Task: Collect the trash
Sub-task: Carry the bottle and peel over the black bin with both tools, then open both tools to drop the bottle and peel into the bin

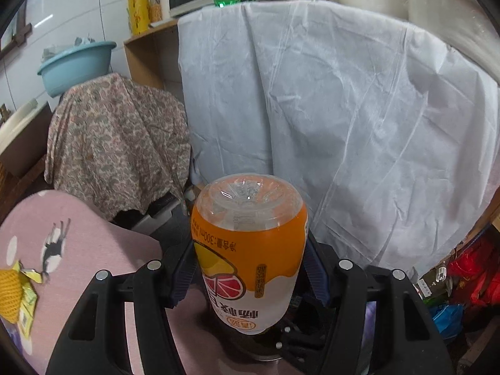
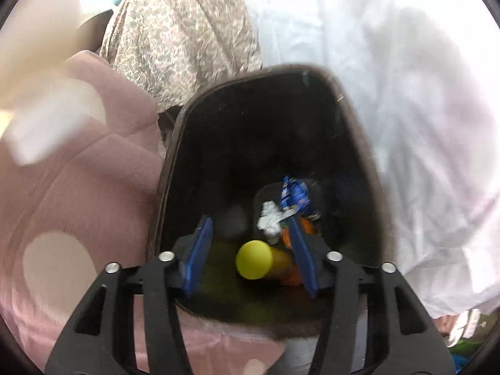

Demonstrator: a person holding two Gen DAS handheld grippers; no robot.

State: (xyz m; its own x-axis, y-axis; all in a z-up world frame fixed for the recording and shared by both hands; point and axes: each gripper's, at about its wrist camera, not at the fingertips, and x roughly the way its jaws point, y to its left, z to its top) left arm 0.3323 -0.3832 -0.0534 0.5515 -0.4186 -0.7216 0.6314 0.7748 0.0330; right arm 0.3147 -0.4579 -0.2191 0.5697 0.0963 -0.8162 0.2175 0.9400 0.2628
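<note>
My left gripper [image 1: 248, 268] is shut on an empty plastic juice bottle [image 1: 248, 250] with an orange and white label. The bottle points bottom-first away from the camera, with its neck toward the gripper body. My right gripper [image 2: 250, 256] is open and empty, hovering over the mouth of a dark trash bin [image 2: 368, 156]. Inside the bin lie a bottle with a yellow cap [image 2: 253, 259], a blue wrapper [image 2: 295, 193] and crumpled white paper [image 2: 270, 218]. More trash, a yellow net and a yellow wrapper [image 1: 18, 297], lies on the pink cloth at the left edge of the left wrist view.
A pink cloth-covered surface [image 1: 93, 250] lies left of the bin and also shows in the right wrist view [image 2: 78, 187]. A floral cloth [image 1: 115, 143] covers something behind it. A large white sheet [image 1: 343, 109] hangs ahead. A blue basin [image 1: 75, 65] sits far left. Red bags [image 1: 468, 268] lie right.
</note>
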